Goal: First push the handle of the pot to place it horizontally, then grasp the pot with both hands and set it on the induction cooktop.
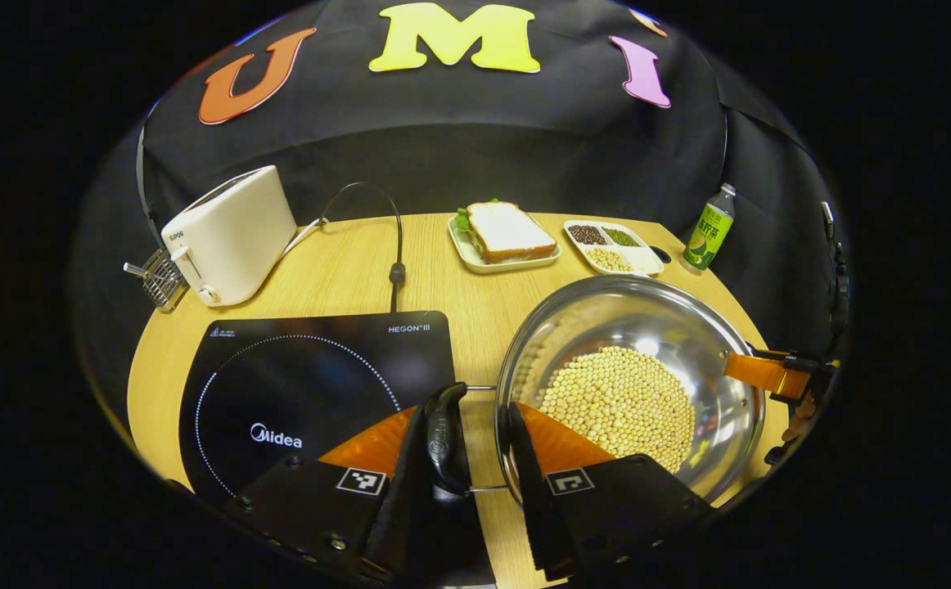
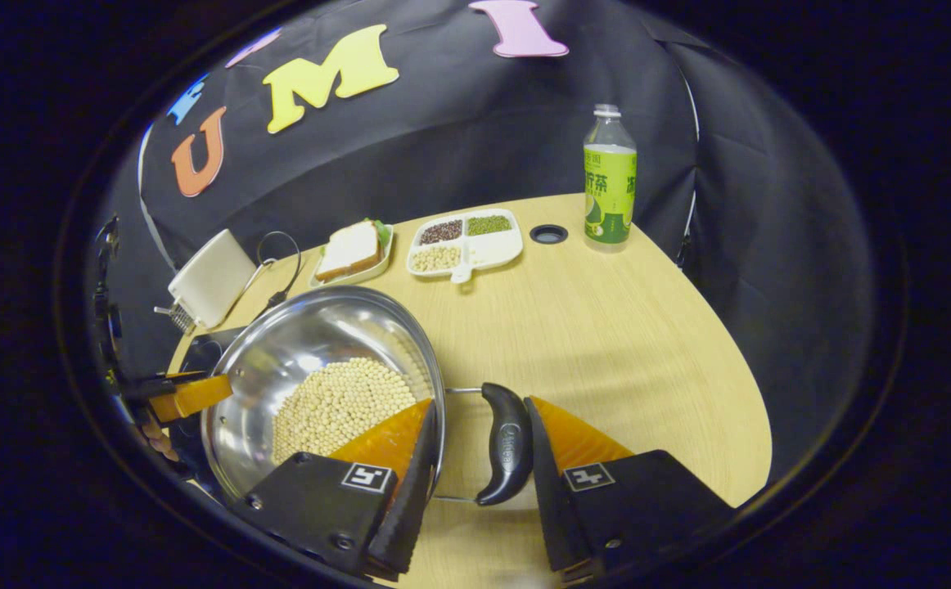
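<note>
Evidently both tools straddled the pot's black side handles: the left gripper (image 1: 475, 442) stood narrow around one black curved handle (image 1: 445, 438), the right gripper (image 2: 475, 450) wider around the other (image 2: 506, 442). Closing both squarely before lifting evenly seemed wise. The shiny steel pot (image 1: 606, 319) of pale beans (image 1: 619, 405) sat lower right in the left gripper view, beside the black glass induction cooktop (image 1: 304, 384).

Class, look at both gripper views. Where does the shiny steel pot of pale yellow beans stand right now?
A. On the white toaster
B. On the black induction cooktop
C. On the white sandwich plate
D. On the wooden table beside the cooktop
D: the shiny steel pot rests on the wooden table, right of the black induction cooktop, not on its glass.
</note>
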Motion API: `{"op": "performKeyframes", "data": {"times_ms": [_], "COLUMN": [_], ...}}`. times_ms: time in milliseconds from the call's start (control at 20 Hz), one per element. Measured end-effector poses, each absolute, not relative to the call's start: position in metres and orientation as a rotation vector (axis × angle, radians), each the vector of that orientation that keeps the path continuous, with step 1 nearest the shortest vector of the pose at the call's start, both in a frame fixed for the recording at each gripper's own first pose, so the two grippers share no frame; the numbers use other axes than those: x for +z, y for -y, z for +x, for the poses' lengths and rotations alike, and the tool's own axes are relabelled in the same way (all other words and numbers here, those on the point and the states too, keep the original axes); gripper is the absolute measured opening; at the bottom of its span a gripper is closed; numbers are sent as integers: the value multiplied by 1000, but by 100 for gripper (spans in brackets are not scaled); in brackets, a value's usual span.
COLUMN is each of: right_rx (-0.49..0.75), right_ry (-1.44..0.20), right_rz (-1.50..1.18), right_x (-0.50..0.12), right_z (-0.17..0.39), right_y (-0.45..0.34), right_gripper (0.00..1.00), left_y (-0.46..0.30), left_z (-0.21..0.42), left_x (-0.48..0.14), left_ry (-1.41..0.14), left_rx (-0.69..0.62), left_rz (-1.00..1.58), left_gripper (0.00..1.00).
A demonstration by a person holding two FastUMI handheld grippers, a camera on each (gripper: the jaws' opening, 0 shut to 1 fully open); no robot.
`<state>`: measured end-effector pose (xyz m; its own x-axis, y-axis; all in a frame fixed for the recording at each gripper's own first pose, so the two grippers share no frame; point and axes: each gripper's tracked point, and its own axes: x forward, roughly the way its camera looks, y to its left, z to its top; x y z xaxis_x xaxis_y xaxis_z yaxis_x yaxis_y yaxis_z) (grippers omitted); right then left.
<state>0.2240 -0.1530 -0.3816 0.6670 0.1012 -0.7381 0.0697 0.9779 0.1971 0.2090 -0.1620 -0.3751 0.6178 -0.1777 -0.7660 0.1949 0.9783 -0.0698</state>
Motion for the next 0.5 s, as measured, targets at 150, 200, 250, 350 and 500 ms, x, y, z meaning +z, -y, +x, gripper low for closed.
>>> {"op": "performKeyframes", "data": {"times_ms": [150, 200, 250, 350, 500], "right_rx": [10, 10, 10, 10, 21], "right_ry": [-836, -829, -819, -805, -780], "right_rz": [184, 180, 173, 165, 154], "right_x": [-373, -366, -359, -343, -317], "right_z": [214, 211, 208, 202, 194], "right_y": [149, 146, 143, 135, 120], "right_gripper": [59, 60, 60, 60, 60], "left_y": [156, 153, 150, 142, 126], "left_z": [197, 195, 192, 190, 183], "left_x": [-369, -365, -359, -343, -319], "left_ry": [-878, -868, -861, -836, -803], "left_rx": [-211, -213, -210, -208, -204], "left_rz": [26, 28, 12, 3, 16], "left_gripper": [56, 56, 56, 56, 56]}}
